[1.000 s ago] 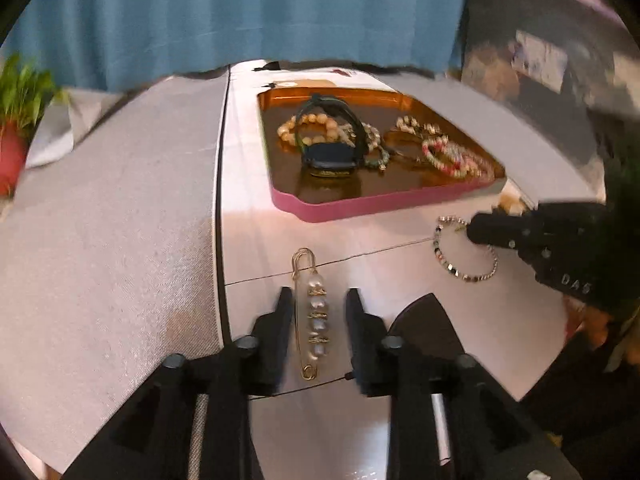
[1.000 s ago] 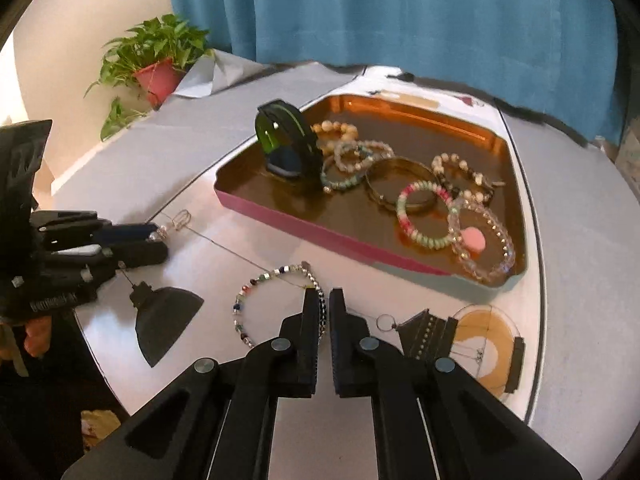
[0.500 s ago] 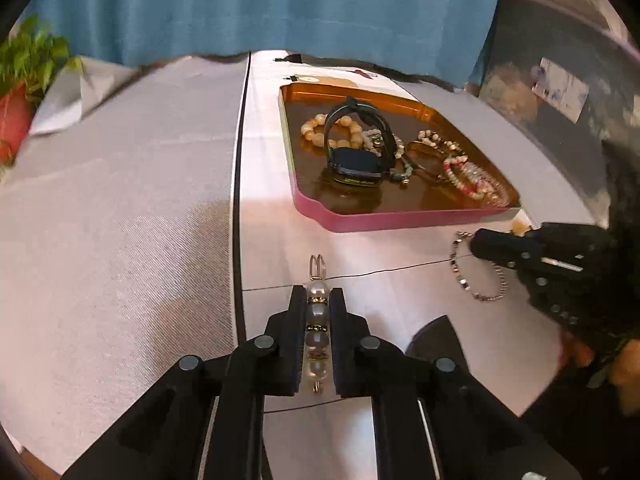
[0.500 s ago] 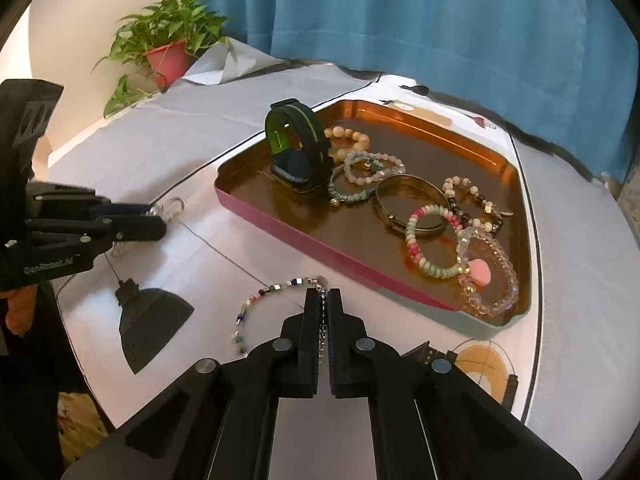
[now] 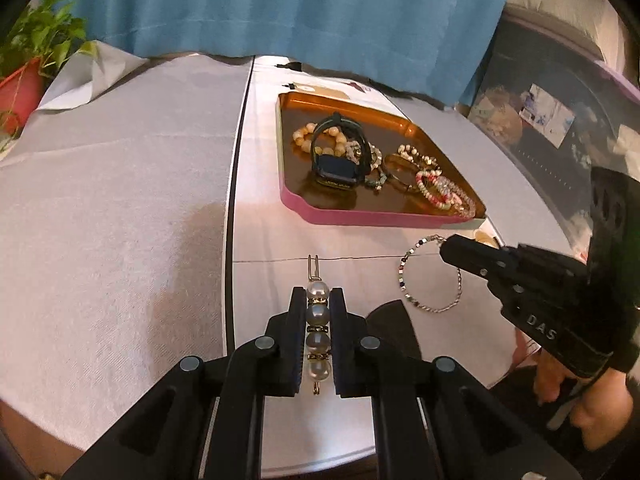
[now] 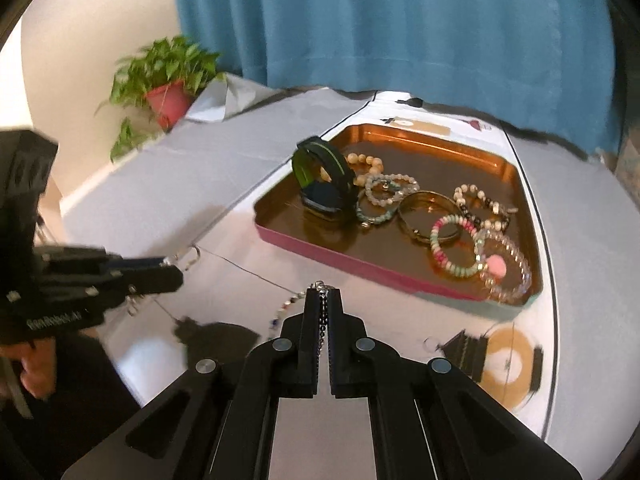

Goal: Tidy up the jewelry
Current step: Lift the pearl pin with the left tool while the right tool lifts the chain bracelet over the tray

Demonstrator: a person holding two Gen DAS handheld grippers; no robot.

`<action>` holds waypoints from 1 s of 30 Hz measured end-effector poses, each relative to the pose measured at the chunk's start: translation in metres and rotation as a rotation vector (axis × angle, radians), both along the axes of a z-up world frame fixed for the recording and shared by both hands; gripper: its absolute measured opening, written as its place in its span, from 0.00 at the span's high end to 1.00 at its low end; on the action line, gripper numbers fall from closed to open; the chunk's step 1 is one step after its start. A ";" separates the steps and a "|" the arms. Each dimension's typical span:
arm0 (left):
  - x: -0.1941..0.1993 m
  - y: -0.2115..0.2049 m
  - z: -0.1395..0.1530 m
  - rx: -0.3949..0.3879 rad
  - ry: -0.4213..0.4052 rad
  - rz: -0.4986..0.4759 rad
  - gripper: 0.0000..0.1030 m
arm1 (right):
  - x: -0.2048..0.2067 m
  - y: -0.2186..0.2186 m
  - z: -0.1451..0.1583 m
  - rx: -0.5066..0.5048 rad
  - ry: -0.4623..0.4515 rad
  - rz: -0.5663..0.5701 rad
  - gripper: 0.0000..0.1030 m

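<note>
Left gripper (image 5: 318,300) clamps pearl pin (image 5: 318,340) between its fingers; right gripper (image 6: 323,300), marked "DAS", pinches beaded chain bracelet (image 5: 430,276) at fingertips

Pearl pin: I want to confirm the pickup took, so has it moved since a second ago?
Yes. The pearl pin, earlier flat on the table between open fingers, is now clamped in the left hand-held gripper, its loop nearer the thin line.
</note>
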State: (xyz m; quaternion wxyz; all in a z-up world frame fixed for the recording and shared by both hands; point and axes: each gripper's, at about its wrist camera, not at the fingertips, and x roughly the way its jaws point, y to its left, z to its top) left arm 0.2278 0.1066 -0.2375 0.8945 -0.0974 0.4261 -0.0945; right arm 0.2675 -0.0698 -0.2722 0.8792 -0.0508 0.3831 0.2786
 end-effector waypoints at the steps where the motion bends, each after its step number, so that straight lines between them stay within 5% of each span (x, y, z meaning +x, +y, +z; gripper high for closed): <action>1: -0.003 0.001 0.002 -0.010 -0.003 0.009 0.92 | -0.002 -0.001 0.002 0.012 0.003 -0.011 0.97; 12: -0.039 -0.027 0.070 0.003 -0.138 -0.002 0.92 | -0.056 -0.042 0.060 0.168 -0.005 -0.145 0.97; 30: -0.045 -0.068 0.154 0.028 -0.326 -0.087 0.92 | -0.099 -0.054 0.170 0.092 -0.206 -0.153 0.97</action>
